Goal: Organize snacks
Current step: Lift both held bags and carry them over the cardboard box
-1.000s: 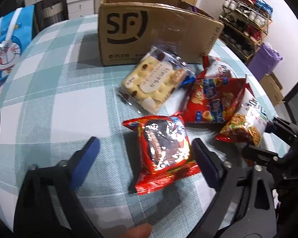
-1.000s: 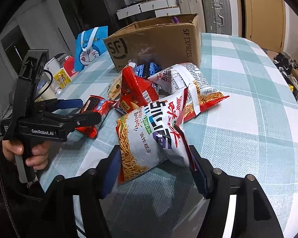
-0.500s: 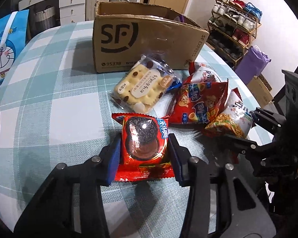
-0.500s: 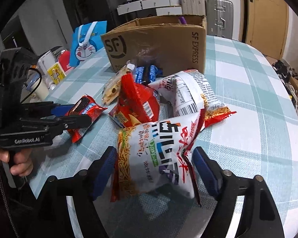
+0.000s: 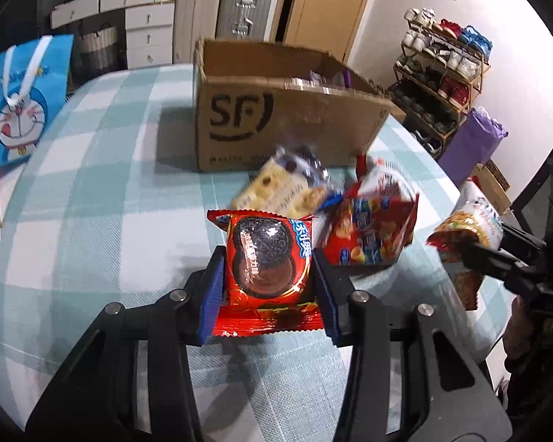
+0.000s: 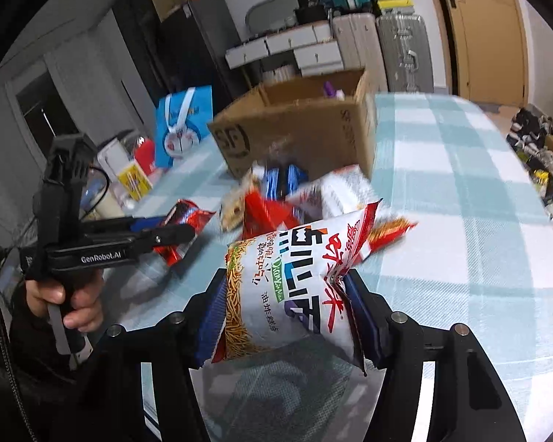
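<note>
We are holding a snack in each gripper: the left gripper [image 5: 269,276] is clamped on the red chocolate-biscuit packet [image 5: 267,258], blue pads pressing both of its side edges, and the right gripper [image 6: 289,309] has its jaws closing on the white noodle-snack bag [image 6: 287,287], which is already creasing between the pads. Both packets are being carried clear of the checked tablecloth [image 5: 103,191], short of the open SF cardboard box [image 5: 276,118] where we are judging they belong. Risks we are noting: the noodle bag is puffy and slick, and the pads are gripping only its lower half, so it could pivot or slip out, while a harder squeeze could crush the contents or burst the seal. The biscuit packet is pinched by its edges and could buckle and drop. Standing between us and the box are the pale cookie pack [image 5: 280,188] and the red crisp bag [image 5: 372,232], with another white bag [image 6: 335,191] lying against the box's front. We are also watching the near box wall, which both loads must clear, and the two grippers, which are working close together and could collide. A blue cartoon gift bag [image 5: 22,103] is standing well off to one side.
</note>
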`<state>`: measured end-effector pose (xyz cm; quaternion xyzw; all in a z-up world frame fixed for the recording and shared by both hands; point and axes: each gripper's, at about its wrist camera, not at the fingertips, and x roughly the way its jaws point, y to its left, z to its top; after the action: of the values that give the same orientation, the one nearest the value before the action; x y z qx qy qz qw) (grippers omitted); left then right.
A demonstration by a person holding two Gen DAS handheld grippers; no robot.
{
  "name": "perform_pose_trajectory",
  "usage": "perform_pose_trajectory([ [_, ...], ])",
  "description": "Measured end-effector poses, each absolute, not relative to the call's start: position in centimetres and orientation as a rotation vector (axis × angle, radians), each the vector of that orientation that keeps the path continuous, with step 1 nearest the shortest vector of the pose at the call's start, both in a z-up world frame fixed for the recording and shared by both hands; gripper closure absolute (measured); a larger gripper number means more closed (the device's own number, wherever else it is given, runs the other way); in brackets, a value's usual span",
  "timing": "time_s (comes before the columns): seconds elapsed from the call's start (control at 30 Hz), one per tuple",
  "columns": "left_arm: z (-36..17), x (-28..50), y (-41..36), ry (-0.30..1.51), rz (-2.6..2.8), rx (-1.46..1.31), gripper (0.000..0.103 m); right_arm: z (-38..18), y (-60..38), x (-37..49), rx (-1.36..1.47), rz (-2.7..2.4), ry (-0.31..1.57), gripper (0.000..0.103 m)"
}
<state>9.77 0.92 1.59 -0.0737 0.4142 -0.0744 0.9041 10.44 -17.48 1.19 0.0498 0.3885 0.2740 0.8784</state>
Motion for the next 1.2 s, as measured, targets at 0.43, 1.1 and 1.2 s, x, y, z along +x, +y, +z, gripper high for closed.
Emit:
perform_pose_trajectory([
  [0.43, 8.9, 11.9, 2.3, 0.691, -0.132, -0.15, 0.061, 6.6, -17.3, 14.6, 0.111, 0.531, 0.711, 0.04],
  [1.1, 11.9, 19.9, 2.6, 0.636, -0.088, -0.157, 0.061, 10.4, -14.6, 23.6, 0.084, 0.458, 0.67, 0.04],
  [1.2, 11.9, 21.0, 2.5, 0.632, -0.094, -0.164, 0.061, 10.2, -14.2, 25.1, 0.088, 0.455, 0.673, 0.04],
])
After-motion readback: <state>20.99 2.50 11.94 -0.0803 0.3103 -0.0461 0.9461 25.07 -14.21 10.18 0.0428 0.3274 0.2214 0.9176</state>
